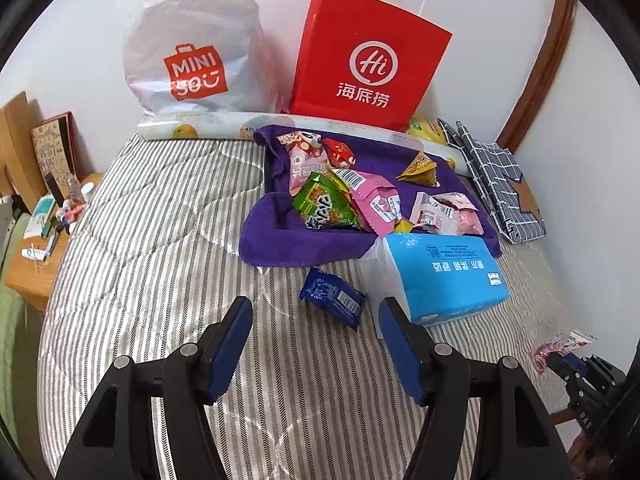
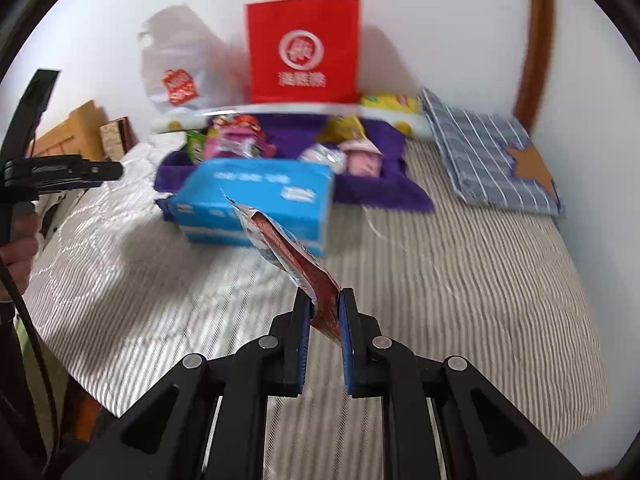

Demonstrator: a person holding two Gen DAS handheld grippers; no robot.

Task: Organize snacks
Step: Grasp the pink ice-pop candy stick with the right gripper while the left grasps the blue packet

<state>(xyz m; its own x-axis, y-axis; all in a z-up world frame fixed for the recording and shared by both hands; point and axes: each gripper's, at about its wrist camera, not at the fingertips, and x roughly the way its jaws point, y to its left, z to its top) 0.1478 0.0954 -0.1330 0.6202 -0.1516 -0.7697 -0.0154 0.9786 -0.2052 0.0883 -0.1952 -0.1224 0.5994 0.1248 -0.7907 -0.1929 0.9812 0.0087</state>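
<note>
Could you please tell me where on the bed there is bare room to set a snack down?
The striped quilt is free left of the purple towel, toward the bedside table, and in front of the blue tissue pack. The towel is crowded with snack packets; a blue packet lies beside the tissue pack.

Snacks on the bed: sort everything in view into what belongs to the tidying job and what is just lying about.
Part of the job:
- red snack packet clamped in the right gripper
- blue snack packet ahead of the open left gripper
- snack pile on the purple towel

Just lying about:
- blue tissue pack
- red paper bag
- white plastic bag
- checked cloth
- nightstand clutter
</note>
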